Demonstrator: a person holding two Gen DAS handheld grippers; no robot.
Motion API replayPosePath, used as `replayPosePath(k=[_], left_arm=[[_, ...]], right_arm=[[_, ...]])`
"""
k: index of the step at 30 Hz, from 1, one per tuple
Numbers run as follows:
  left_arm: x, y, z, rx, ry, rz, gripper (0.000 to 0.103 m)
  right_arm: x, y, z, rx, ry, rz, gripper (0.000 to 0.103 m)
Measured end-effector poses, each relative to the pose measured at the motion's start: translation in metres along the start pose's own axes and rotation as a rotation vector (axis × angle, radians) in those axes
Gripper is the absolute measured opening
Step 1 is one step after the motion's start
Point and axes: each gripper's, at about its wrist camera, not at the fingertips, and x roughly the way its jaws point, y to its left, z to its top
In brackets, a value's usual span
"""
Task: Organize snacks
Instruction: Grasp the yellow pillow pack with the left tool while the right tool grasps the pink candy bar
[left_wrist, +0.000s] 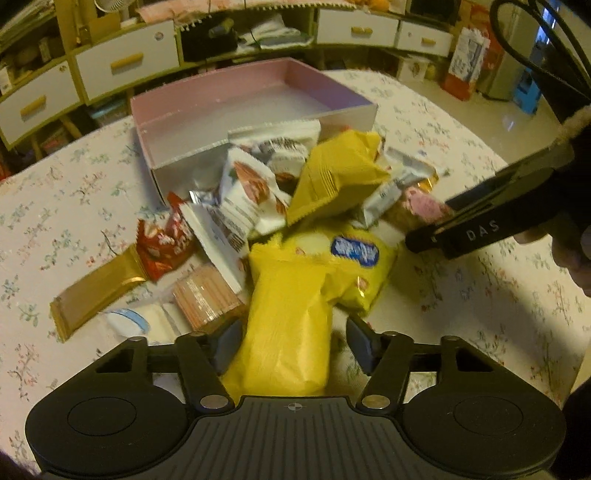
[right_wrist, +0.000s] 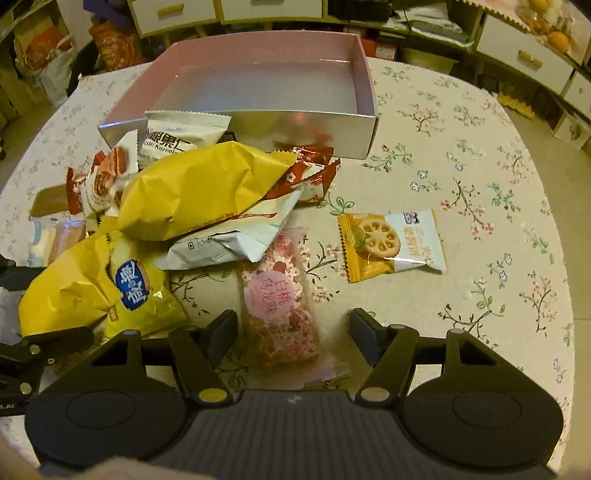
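Note:
A pile of snack packets lies on the flowered tablecloth in front of an empty pink box (left_wrist: 243, 99) (right_wrist: 266, 85). My left gripper (left_wrist: 291, 343) is open with a yellow packet (left_wrist: 288, 325) lying between its fingers; whether they touch it I cannot tell. That packet also shows in the right wrist view (right_wrist: 85, 291). My right gripper (right_wrist: 293, 336) is open and straddles a pink packet (right_wrist: 280, 310) lying flat on the cloth. In the left wrist view the right gripper's black body (left_wrist: 491, 218) comes in from the right, over the pink packet (left_wrist: 421, 206).
A second yellow bag (right_wrist: 199, 188) tops the pile, over white, red and gold packets. A lotus-root chip packet (right_wrist: 391, 243) lies alone to the right. Shelves with white drawers (left_wrist: 110, 66) stand behind the table. The table edge curves round on both sides.

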Motion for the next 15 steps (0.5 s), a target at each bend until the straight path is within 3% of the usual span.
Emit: replayPosePath(k=[5,8,10,12,15], left_arm=[[0.007,-0.003,-0.004,-0.012,0.038,0.031,0.047],[0.009,-0.005,-0.006,-0.047,0.037,0.051,0.043],[0.007,-0.007,-0.007,-0.057,0.033,0.064,0.041],[0.005,-0.009,-0.007,-0.071,0.027,0.069,0.04],[0.0,-0.009,-0.006,-0.088,0.017,0.077,0.039]], right_arm=[[-0.002,0.005,-0.003,-0.021,-0.015,-0.013,0.062],[-0.005,0.009,-0.005,-0.032,-0.023,-0.006,0.053],[-0.007,0.012,-0.006,-0.04,-0.029,-0.002,0.038],[-0.01,0.015,-0.006,-0.051,-0.025,-0.006,0.031],[-0.014,0.02,-0.007,-0.056,-0.028,-0.017,0.03]])
